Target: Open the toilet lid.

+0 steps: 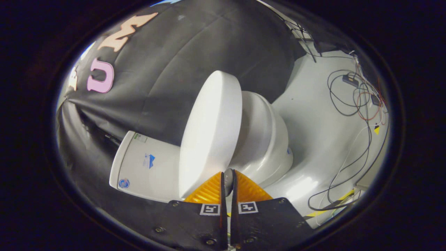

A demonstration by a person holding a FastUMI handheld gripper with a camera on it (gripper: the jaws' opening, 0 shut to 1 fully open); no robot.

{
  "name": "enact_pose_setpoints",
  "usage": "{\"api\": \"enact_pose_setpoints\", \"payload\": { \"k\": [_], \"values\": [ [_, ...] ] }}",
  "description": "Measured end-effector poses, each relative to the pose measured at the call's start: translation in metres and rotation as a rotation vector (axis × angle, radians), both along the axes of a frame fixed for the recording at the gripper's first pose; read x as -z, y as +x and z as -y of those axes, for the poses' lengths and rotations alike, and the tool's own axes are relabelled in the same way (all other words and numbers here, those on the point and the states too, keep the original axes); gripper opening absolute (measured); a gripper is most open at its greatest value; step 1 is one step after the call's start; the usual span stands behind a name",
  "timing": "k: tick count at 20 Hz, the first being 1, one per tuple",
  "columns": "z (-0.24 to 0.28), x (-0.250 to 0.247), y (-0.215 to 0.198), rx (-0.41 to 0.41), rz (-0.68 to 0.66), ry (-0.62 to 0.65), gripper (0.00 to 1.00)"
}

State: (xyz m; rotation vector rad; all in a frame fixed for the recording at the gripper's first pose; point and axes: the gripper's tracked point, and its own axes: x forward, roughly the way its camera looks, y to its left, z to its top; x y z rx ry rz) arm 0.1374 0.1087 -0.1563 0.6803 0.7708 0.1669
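Toilet lid [209,129] white, raised, edge pinched in claw [228,177].

My claw [228,181] is pretty plain: two ribbed wedge fingers [209,191] running side by side with a thin slit between them. Behind each sits a flat black plate [190,223], round screws dotted around it, with a small square black-and-white marker tag [209,209] at each plate's 12 o'clock end.
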Motion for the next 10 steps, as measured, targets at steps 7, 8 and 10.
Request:
{"api": "enact_pose_setpoints", "payload": {
  "k": [7,8,10],
  "values": [
    [-0.016,-0.037,-0.007,-0.025,0.073,0.034,0.05],
    [-0.018,-0.042,-0.008,-0.029,0.083,0.032,0.05],
    [-0.024,-0.051,-0.009,-0.043,0.102,0.01,0.05]
  ]
}}
